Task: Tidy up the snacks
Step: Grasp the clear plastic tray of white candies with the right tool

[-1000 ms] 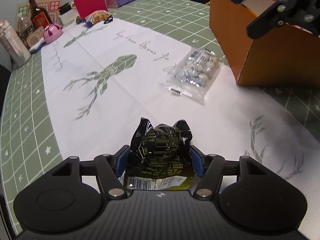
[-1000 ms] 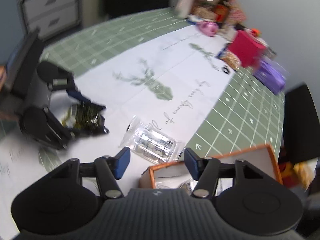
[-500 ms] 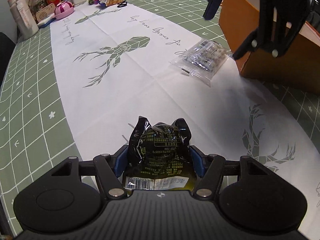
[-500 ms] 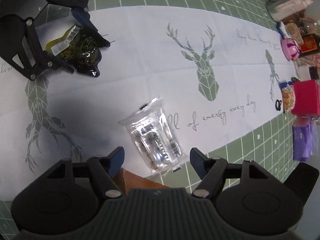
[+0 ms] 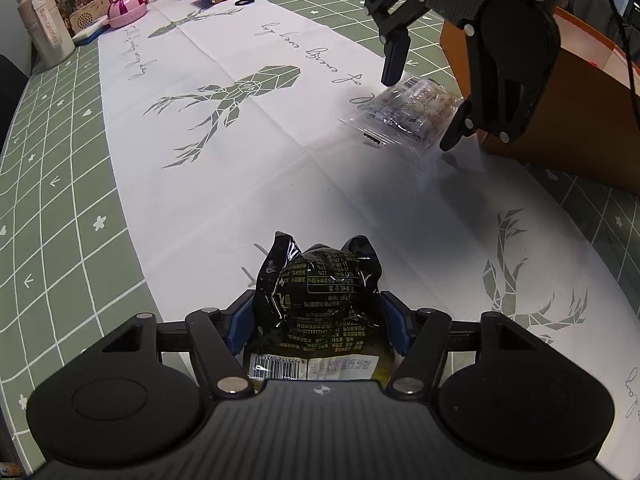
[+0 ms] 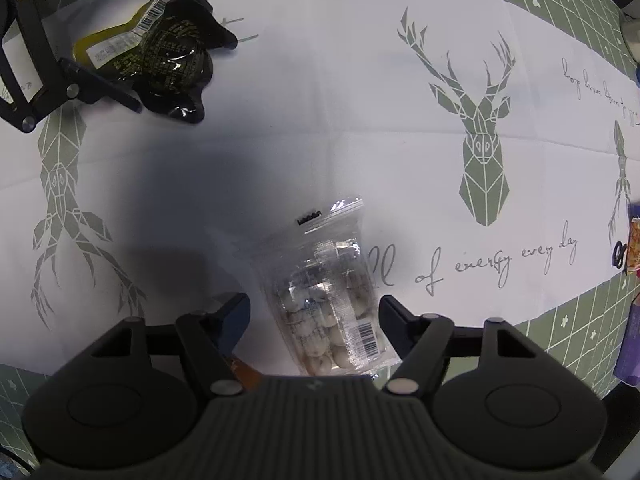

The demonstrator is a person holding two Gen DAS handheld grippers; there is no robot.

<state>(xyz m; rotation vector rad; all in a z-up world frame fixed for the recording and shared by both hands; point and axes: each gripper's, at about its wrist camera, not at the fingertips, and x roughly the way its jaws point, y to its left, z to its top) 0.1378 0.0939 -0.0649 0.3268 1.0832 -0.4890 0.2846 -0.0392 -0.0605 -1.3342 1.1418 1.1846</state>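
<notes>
Snacks are being gathered: the dark snack pouch is clamped in the left hand-held gripper above the table, while the right hand-held gripper, jaws closing but not touching, is poised straddling the clear snack bag beside the orange box.

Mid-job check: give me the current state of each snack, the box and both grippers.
Black snack pack: lying on the white cloth, clamped by the left gripper.
Clear snack bag: flat on the cloth, sealed, ungripped.
Right gripper: above the clear bag, jaws closing, astride it.
Orange box: upright, open-topped.
</notes>
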